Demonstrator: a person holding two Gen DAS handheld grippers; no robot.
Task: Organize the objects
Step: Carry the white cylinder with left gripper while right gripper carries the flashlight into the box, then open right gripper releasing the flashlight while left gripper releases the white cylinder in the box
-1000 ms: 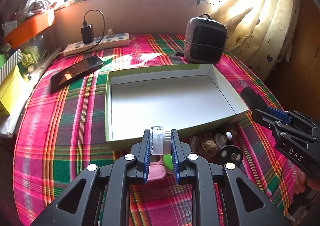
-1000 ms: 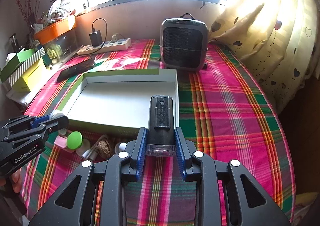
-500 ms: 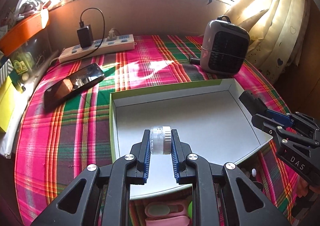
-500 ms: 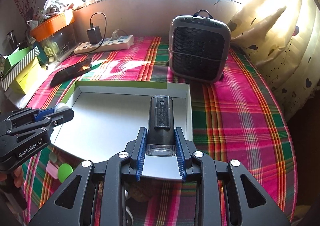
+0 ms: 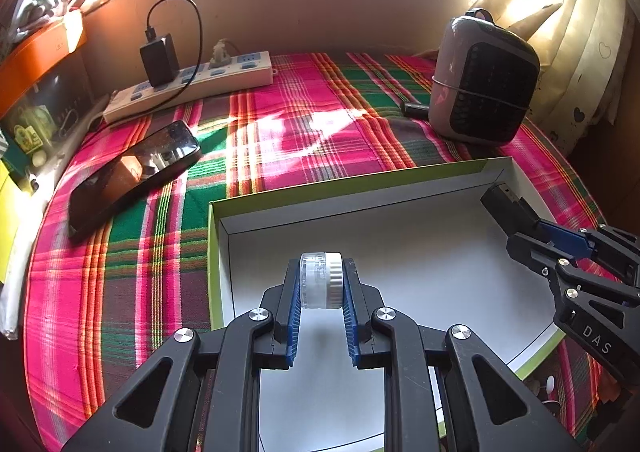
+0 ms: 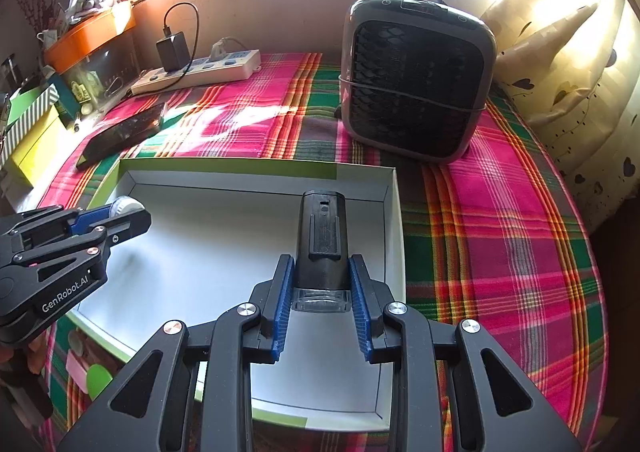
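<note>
While both grippers hung over the shallow white box (image 5: pixel 420 252) with the green rim, each one had something clamped. The left gripper (image 5: pixel 320 288) was closed on a small clear jar (image 5: pixel 320 280) with a silvery ribbed cap, held sideways between the blue pads over the box's left part. The right gripper (image 6: pixel 320 292) was squeezed around a black cylindrical gadget (image 6: pixel 322 244) (couldn't tell what it actually was, it had a clear end toward the camera and a clip on top), pointing toward the box's far wall, over its right part.

From the right wrist view the left gripper (image 6: pixel 120 213) showed up at the box's left edge with the jar's white cap (image 6: pixel 128 205) peeking out. The box sat on a pink and green plaid surface (image 6: pixel 500 211). Behind the box to the right stood a grey fan heater (image 6: pixel 416 79). Behind it to the left lay a black phone (image 5: pixel 132 175), and farther back a white power strip (image 5: pixel 188 87) with a black charger (image 5: pixel 160 59) plugged in.
</note>
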